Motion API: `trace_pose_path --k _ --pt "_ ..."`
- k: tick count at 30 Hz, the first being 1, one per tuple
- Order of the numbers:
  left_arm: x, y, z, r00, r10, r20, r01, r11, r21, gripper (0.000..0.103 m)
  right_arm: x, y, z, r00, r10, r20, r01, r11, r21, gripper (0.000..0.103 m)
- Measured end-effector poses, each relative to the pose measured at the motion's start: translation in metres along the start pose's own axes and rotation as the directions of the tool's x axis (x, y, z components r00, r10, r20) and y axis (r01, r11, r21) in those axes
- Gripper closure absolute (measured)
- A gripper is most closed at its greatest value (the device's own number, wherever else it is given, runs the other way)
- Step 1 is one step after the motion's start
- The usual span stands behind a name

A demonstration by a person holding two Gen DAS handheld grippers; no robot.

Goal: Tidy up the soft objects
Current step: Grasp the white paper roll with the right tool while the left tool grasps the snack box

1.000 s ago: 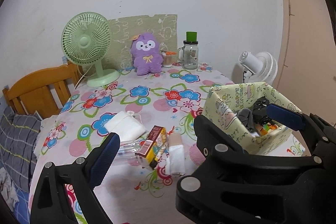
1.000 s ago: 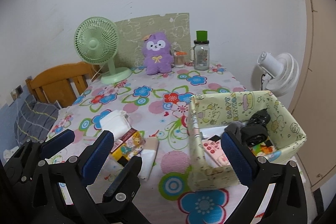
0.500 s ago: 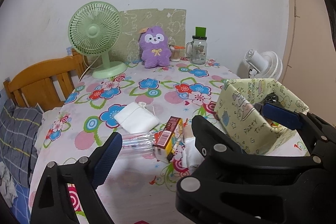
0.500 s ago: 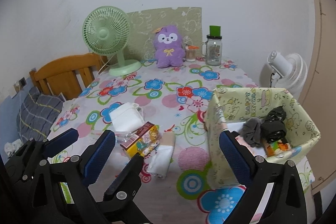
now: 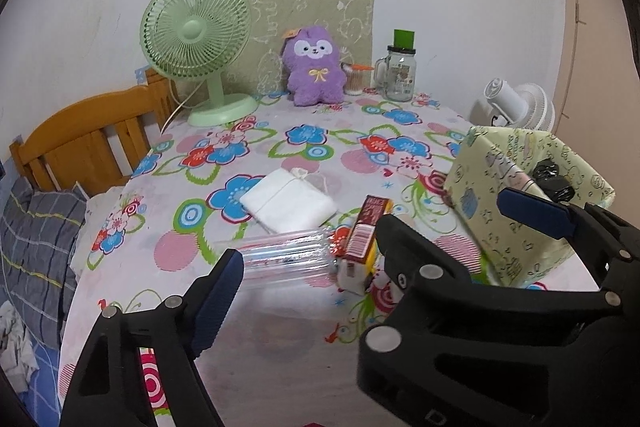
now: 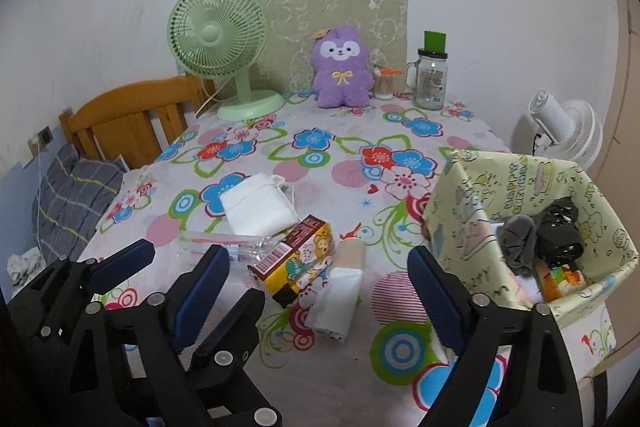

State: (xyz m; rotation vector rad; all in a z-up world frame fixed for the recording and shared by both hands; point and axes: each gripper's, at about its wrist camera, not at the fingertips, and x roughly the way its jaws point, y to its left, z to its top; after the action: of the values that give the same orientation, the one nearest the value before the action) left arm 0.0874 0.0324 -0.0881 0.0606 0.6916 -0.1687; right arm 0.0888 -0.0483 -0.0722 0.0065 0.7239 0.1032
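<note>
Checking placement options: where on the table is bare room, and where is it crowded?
Bare: the cloth between the green fan, plush and white pouch. Crowded: pouch, tube, snack box and the bin at right.

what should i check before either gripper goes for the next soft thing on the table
1. Left gripper open and holding nothing: ok.
2. Right gripper open and holding nothing: ok.
3. White cloth pouch lies flat with nothing on top of it: ok.
4. Clutter close to the pouch: not ok, the clear plastic packet and snack box sit just in front of it.
5. Patterned bin upright and open-topped, with room left: ok, though a grey cloth and black bag are already inside.
6. Whether the small white roll is soft: cannot tell.
</note>
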Motion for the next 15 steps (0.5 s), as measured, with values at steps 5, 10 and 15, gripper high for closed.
trace_pose_path --k 5,10,15 --pt "0.01 0.008 -0.003 1.0 -0.001 -0.022 0.001 1.0 -0.006 0.025 0.012 0.006 -0.002 1.0 0.005 -0.027 -0.005 1.0 -0.007 0.016" --pt "0.022 0.013 -0.007 0.999 -0.001 -0.052 0.001 1.0 -0.006 0.033 0.024 0.007 -0.005 0.998 -0.002 -0.056 0.002 1.0 -0.01 0.018" --pt "0.035 0.013 -0.009 0.996 -0.019 -0.085 0.017 1.0 -0.016 0.04 0.039 0.004 -0.008 0.995 -0.013 -0.098 0.013 1.0 0.001 0.026"
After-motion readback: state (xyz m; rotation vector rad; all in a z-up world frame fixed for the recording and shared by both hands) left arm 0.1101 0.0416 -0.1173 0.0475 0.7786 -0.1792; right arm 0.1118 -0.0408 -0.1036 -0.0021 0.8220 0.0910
